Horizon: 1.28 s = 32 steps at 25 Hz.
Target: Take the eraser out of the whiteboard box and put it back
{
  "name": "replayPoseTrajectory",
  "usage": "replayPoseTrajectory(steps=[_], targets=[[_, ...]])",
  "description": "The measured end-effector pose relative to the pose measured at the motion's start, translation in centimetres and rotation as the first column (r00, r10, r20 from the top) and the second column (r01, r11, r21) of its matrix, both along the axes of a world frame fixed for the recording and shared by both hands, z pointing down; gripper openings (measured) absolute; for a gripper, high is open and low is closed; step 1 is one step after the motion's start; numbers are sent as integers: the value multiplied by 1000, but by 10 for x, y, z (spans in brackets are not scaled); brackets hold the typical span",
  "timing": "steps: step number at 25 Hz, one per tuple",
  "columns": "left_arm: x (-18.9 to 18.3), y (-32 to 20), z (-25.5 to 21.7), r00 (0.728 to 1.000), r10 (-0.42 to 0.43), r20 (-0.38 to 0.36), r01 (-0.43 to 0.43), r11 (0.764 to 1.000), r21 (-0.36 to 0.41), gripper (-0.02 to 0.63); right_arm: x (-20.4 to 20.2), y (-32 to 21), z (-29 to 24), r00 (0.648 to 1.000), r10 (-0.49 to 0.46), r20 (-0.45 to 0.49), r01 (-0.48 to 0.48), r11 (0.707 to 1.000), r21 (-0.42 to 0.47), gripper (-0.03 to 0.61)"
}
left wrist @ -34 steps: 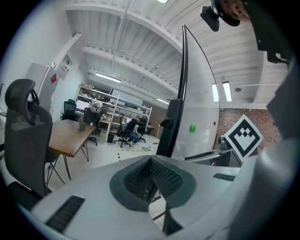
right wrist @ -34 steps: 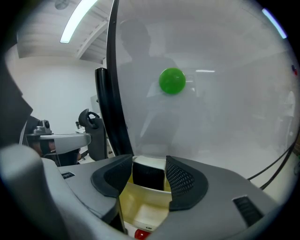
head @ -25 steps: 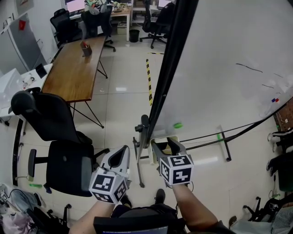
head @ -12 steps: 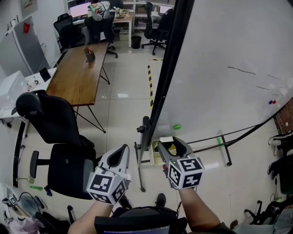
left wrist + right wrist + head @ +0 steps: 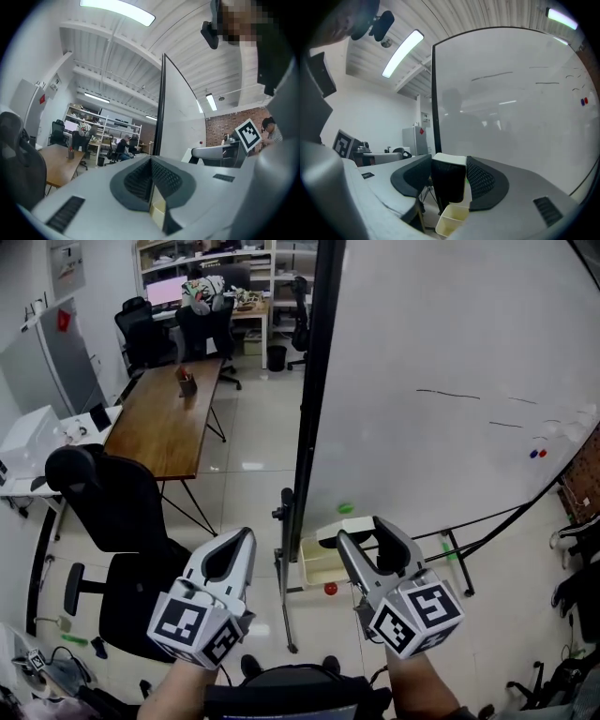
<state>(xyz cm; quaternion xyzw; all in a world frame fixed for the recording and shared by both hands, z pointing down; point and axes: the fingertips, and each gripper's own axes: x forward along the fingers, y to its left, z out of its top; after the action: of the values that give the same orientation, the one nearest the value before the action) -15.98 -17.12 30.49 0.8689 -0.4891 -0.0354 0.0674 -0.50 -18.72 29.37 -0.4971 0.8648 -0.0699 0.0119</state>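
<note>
Right gripper (image 5: 361, 532): clamped on black, white-backed eraser (image 5: 449, 185); cream box (image 5: 319, 563) below. Left gripper (image 5: 151, 161): jaws together, empty. Whiteboard (image 5: 441, 381) alongside.

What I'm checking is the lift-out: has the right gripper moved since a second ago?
Yes. The right gripper, shut on the eraser, has risen toward the head camera, up and away from the box.

Office: whiteboard (image 5: 450, 352), wooden desk (image 5: 164, 418), swivel chair (image 5: 105, 502), monitor (image 5: 161, 292).
</note>
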Motion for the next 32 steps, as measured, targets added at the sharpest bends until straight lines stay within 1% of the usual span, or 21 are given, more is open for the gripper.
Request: replayPoseTrajectory(steps=[4,10,17,20,23,29,32], targets=[[6,8,-22,999,-5,33,3,998,69,29,11,14,-24,1000,-4,27,3,999,48,258],[14,20,-33,1000,2,22,-4,996,87,29,21,26,-32,999,-4,42,1,998,60,258],[20,22,-38,1000,-7,21,5,997,74,28,28,31,-37,999,0,43,-4,997,75,258],[19,25,-38,1000,17,15,-19,997,81,28,26,31,-37,999,0,43,-3,997,72,258],[17,24,-42,1000,4,12,-5,998,69,28,25,32,-38,999,-1,44,-2,997,73,258],[17,25,-38,1000,3,24,-5,996,85,28,25,34,-39,999,0,44,-4,997,78,258],[19,25,-36,1000,-9,18,8,997,75,29,28,35,-38,999,-1,44,-2,997,75,258]])
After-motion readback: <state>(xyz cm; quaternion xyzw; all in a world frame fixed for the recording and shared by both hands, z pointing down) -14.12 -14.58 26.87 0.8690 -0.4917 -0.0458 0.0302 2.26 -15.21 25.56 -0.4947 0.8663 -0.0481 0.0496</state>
